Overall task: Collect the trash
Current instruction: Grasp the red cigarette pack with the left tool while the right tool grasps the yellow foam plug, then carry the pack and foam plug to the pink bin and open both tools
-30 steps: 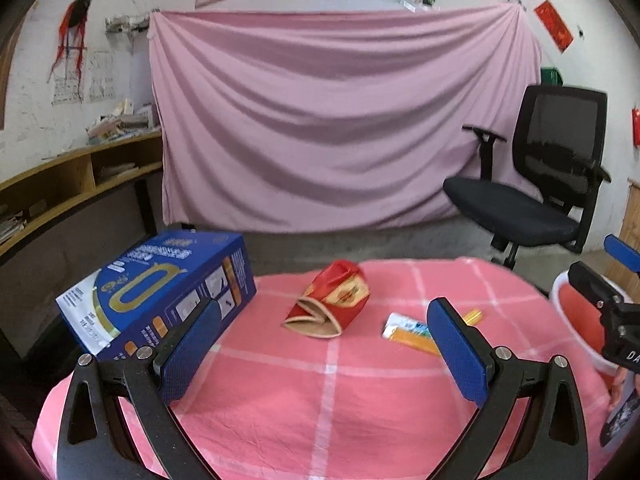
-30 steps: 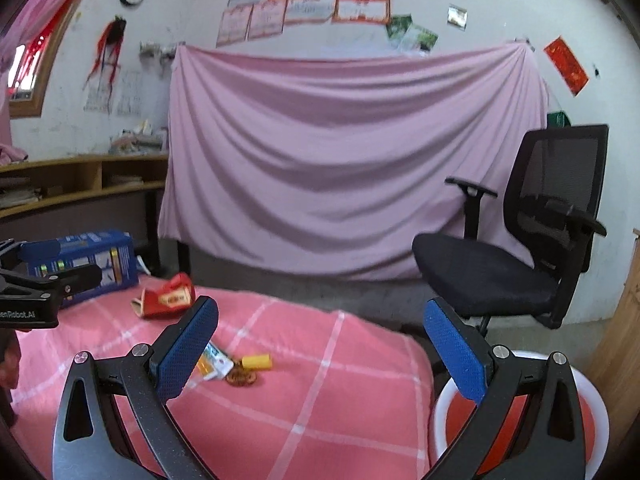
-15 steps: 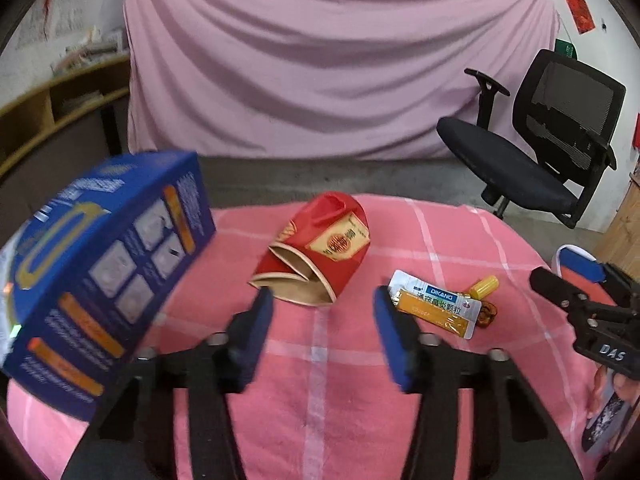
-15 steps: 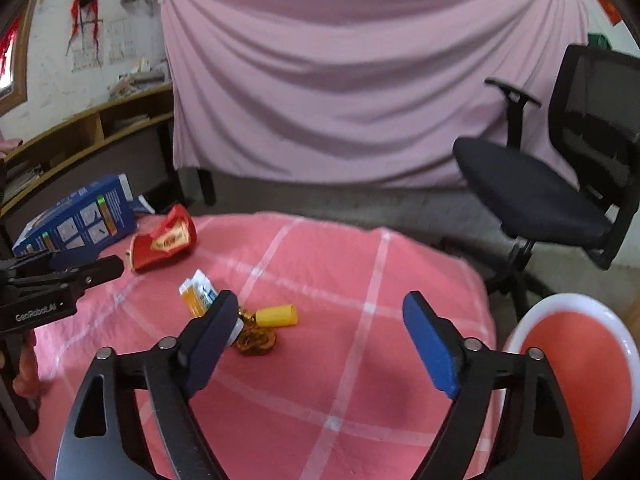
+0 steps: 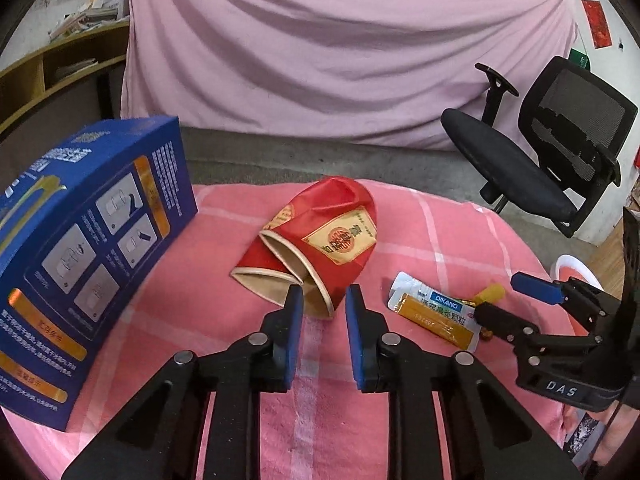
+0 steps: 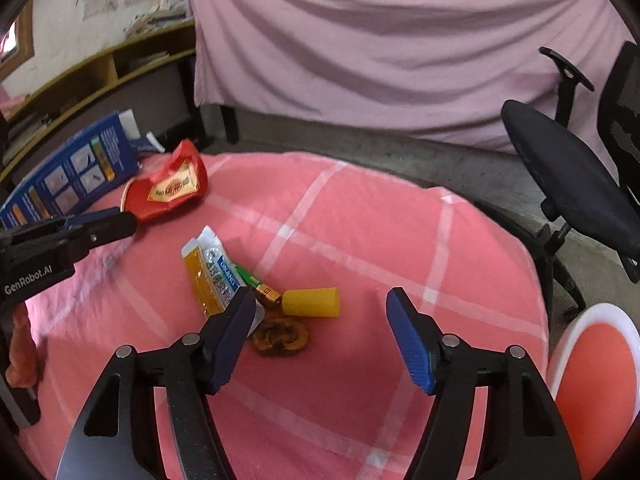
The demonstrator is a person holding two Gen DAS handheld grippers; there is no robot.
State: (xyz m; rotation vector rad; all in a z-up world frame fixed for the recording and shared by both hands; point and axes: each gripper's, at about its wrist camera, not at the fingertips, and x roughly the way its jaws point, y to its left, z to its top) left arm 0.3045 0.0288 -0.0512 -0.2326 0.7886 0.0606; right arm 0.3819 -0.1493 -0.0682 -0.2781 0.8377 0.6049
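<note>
Crushed red paper cups (image 5: pixel 320 244) lie on their side on the pink checked tablecloth (image 5: pixel 440 232). My left gripper (image 5: pixel 320 304) is nearly shut, its jaws on either side of the nearest cup rim; contact is unclear. The cups also show in the right wrist view (image 6: pixel 172 188). My right gripper (image 6: pixel 320 316) is open above a yellow cap (image 6: pixel 312 302), a brown crumpled wrapper (image 6: pixel 280 336) and an orange and white sachet (image 6: pixel 212 276). The sachet also shows in the left wrist view (image 5: pixel 436 312).
A blue carton (image 5: pixel 76 248) stands on the table's left side. A red bin with a white rim (image 6: pixel 592 384) stands off the table's right edge. A black office chair (image 5: pixel 540 160) stands beyond the table, before a pink curtain (image 5: pixel 340 48).
Both grippers have tilted down and moved closer to the table. The left jaws have narrowed from wide open to nearly shut at the cup rim. The right gripper has come over the small trash.
</note>
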